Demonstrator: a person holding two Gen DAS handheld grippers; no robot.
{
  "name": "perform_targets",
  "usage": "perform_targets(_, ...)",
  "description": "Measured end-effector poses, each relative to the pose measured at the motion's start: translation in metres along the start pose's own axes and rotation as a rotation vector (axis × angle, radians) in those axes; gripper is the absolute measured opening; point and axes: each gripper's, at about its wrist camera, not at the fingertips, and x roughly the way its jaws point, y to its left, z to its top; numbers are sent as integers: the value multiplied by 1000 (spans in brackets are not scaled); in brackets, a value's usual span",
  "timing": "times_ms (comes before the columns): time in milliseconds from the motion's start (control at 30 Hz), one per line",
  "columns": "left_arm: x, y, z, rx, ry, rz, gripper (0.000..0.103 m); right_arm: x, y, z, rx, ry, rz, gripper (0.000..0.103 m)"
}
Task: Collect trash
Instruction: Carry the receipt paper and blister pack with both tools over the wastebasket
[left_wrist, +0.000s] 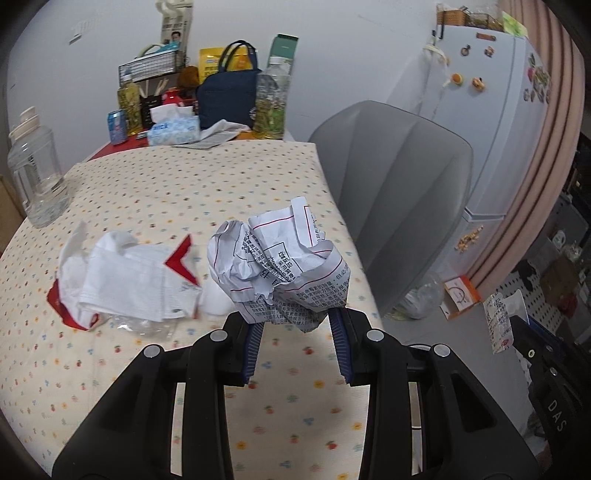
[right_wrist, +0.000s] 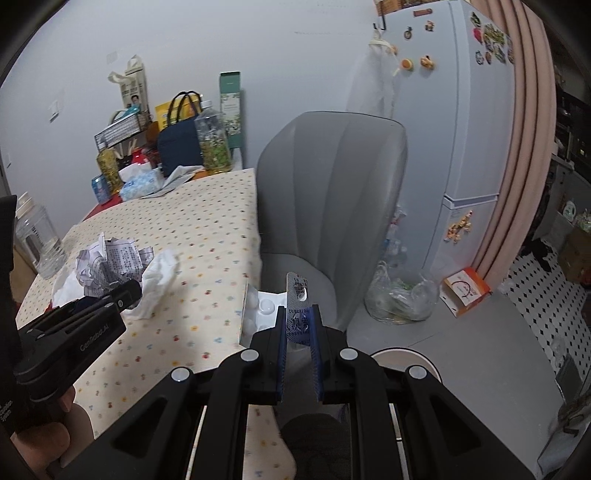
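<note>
A crumpled ball of printed paper (left_wrist: 273, 258) sits between the blue pads of my left gripper (left_wrist: 297, 317), which is shut on it above the dotted tablecloth (left_wrist: 184, 184). From the right wrist view the same paper ball (right_wrist: 110, 262) shows at the left in the left gripper (right_wrist: 118, 295). My right gripper (right_wrist: 300, 314) is shut on a bent foil pill blister pack (right_wrist: 297, 291), just past the table's near corner. White tissue and a red-and-white wrapper (left_wrist: 125, 280) lie on the table with clear plastic (left_wrist: 147, 325).
A grey chair (right_wrist: 328, 192) stands at the table's right side. On the floor past it lie a clear plastic bag (right_wrist: 402, 295) and an orange box (right_wrist: 467, 291), beside a white fridge (right_wrist: 461, 129). A clear water jug (left_wrist: 37, 177) and a navy bag (left_wrist: 229, 99) crowd the table's far side.
</note>
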Motion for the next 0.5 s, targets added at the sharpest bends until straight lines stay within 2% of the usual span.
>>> perform_targets(500, 28, -81, -6, 127, 60, -62, 34, 16, -82, -8, 121, 31, -92, 12)
